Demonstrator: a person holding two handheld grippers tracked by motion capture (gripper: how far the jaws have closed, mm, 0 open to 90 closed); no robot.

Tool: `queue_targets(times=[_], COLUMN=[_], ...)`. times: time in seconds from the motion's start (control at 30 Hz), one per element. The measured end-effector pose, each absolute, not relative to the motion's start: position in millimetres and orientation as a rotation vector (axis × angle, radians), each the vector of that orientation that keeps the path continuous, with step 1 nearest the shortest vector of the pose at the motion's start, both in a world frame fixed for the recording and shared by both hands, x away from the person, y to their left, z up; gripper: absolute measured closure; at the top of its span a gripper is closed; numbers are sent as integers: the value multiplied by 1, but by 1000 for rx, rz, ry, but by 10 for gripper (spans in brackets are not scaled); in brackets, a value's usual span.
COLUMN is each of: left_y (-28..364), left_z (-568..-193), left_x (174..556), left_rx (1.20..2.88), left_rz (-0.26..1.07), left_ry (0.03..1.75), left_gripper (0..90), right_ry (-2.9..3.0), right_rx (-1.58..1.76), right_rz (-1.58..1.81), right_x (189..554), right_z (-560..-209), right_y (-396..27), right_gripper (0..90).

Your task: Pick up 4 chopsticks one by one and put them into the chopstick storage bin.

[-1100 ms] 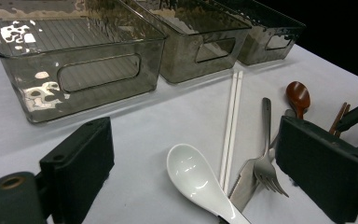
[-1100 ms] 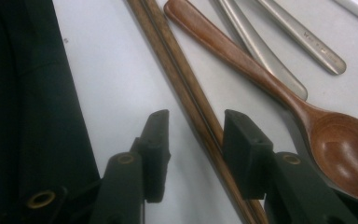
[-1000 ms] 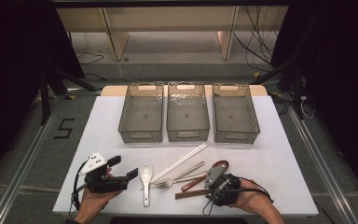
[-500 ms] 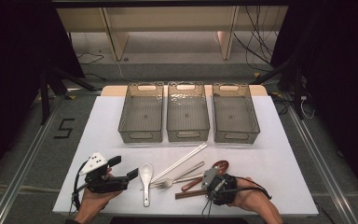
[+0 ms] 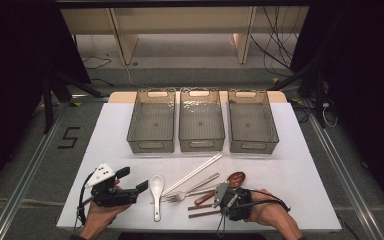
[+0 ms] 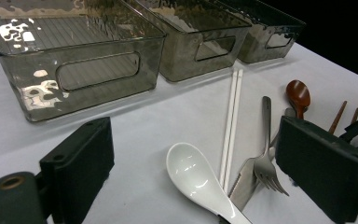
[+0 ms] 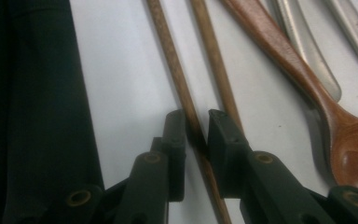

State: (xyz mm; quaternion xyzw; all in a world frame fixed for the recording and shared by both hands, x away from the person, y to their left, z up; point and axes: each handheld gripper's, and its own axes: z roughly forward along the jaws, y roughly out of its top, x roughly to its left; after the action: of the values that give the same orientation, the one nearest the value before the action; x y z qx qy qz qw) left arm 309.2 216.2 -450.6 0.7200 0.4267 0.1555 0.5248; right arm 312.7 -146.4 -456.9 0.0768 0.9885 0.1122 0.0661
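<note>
- Over the table in the high view, we hold the right gripper (image 5: 219, 196) low on the cutlery heap, its tip on the brown chopsticks (image 5: 203, 209), which lie at the near edge beside the wooden spoon (image 5: 231, 181). We judge the risk from there: the two sticks lie close together, so a lift may bring one and drag or flick the other toward the table edge (image 5: 205, 229). The three bins (image 5: 201, 120) stand well apart from the heap at the far side.
- Also in the high view, our left gripper (image 5: 132, 181) rests near the white spoon (image 5: 156, 192), its jaws spread and nothing between them.
- Along the left gripper view, we see the two black pads (image 6: 81, 161) wide apart, with the white spoon (image 6: 198, 179), the white chopsticks (image 6: 230, 119) and the fork (image 6: 265, 156) lying on the sheet between them, untouched. A careless sweep here could knock that heap.
- Close up in the right gripper view, our fingertips (image 7: 175, 135) have just been closing and stand narrow around one brown chopstick (image 7: 175, 77); the pads look to be touching its sides, so we read it as gripped. The second brown stick (image 7: 214, 51) runs just under the other fingertip, so it may be pinched along or pushed aside, and a thin round stick can roll out of the pads. The wooden spoon (image 7: 335, 126) lies just beside.
</note>
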Motion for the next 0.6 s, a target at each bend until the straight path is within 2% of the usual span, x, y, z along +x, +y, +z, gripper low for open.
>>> queue_targets(times=[0.6], left_y=[216], left_z=[-451], left_x=[309], left_rx=[1725], left_rz=[372], left_ry=[1023], left_gripper=[110], right_ry=[3010], right_rx=[26], right_rz=[221], right_x=[303], right_z=[-456], right_y=[-137], right_gripper=[854])
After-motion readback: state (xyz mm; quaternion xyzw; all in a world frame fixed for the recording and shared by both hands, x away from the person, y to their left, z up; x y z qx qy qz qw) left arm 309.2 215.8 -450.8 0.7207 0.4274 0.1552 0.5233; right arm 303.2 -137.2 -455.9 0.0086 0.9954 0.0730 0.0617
